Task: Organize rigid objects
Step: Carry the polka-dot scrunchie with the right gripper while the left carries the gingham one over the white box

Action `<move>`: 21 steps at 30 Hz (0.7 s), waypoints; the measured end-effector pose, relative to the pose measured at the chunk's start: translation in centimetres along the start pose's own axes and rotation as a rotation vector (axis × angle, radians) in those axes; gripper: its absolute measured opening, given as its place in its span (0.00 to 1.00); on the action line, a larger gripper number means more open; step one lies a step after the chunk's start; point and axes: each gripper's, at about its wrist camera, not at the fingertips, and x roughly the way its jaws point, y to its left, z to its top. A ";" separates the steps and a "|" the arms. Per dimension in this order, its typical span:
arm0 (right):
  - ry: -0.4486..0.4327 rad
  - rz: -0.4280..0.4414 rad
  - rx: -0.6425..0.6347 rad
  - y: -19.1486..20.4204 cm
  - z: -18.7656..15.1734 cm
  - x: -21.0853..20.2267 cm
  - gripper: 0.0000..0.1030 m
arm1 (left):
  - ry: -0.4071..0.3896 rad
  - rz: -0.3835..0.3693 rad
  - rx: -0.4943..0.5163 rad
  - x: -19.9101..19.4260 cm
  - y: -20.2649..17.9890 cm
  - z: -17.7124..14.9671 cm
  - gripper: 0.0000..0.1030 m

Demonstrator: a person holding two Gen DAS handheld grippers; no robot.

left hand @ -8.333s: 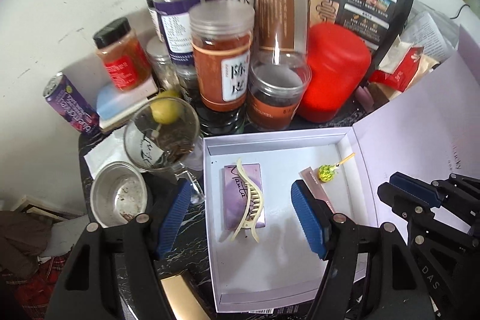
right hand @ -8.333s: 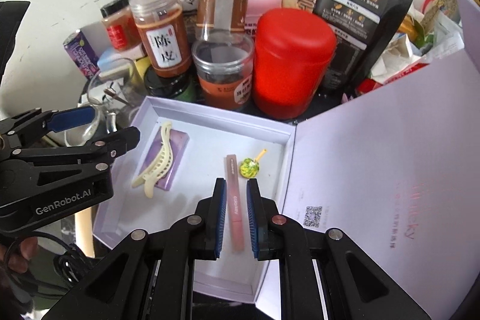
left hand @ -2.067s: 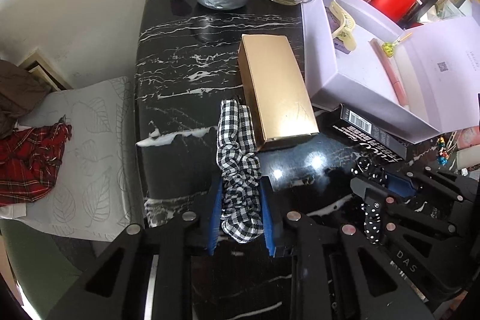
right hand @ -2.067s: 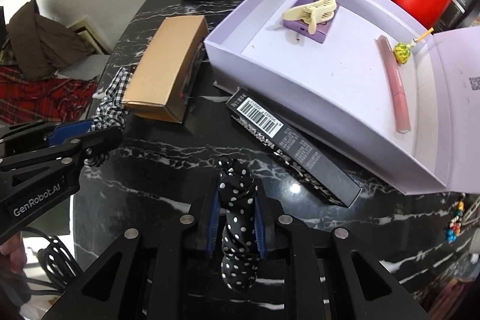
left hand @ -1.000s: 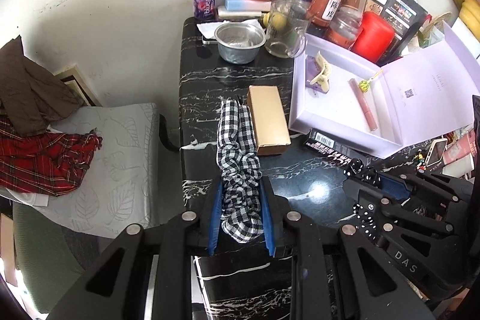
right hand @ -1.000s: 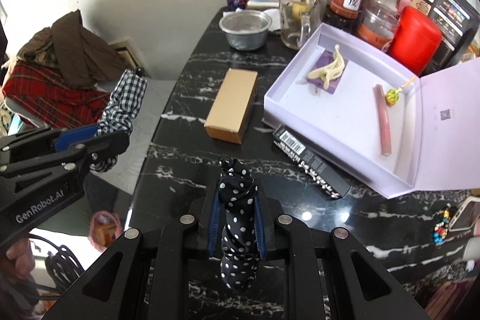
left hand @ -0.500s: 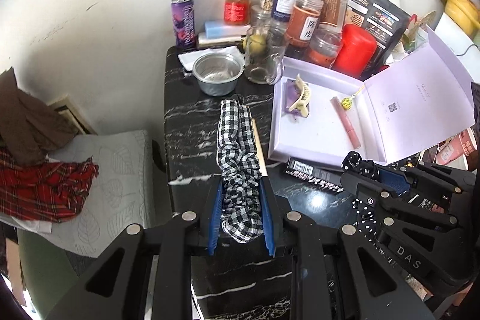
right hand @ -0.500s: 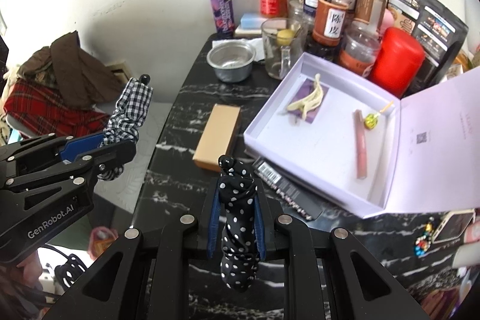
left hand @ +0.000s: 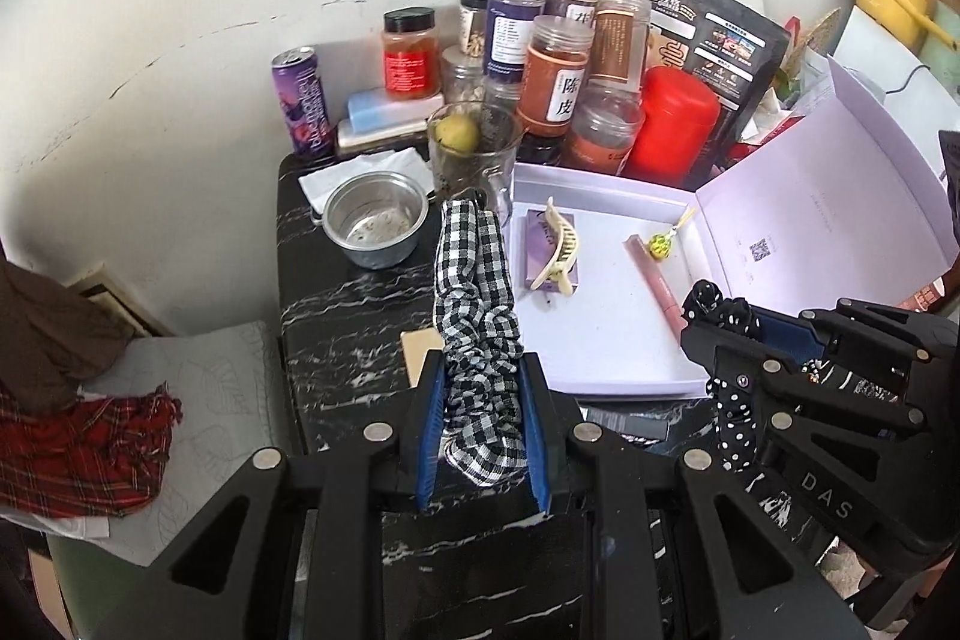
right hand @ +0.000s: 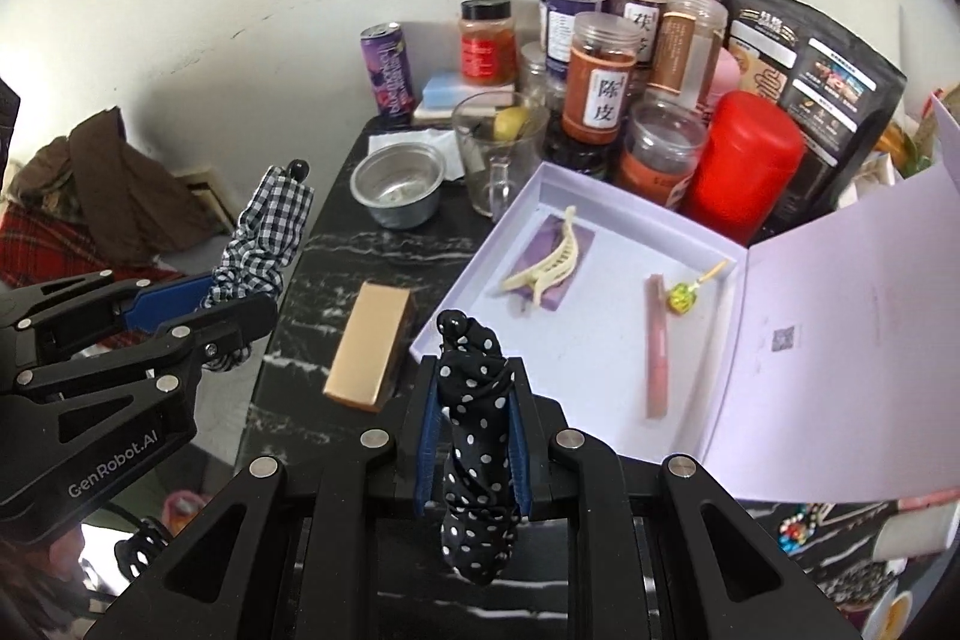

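Right, I'm clamping my left gripper [left hand: 480, 424] on the checked scrunchie [left hand: 477, 316], right gripper [right hand: 471, 439] on the dotted scrunchie [right hand: 477, 436], both mid-frame above the lavender box [right hand: 480, 304]. Dangling fabric is risking snagging the hair claw [right hand: 549, 262] on release.

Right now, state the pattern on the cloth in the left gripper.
Black-and-white gingham check on the scrunchie; the left wrist view shows it best.

Legible markings:
- Left gripper [right hand: 198, 322] body, at 8 o'clock in the right wrist view: "GenRobot.AI".
- Right gripper [left hand: 729, 340] body, at 4 o'clock in the left wrist view: "DAS".
- Orange-filled jar [right hand: 602, 79], white label: "陈皮".
- Purple can [left hand: 304, 100]: "bluemonkey", vertical.
- Open box lid [right hand: 852, 316]: QR code; other print too small to read.
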 end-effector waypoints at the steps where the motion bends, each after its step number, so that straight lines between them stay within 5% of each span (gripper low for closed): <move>1: -0.002 -0.005 0.004 -0.3 0.3 0.0 0.19 | 0.000 -0.004 0.008 0.2 -0.2 0.4 0.23; 21: -0.027 -0.090 0.066 -6.9 5.0 0.6 0.19 | -0.016 -0.073 0.125 4.2 -4.8 7.1 0.23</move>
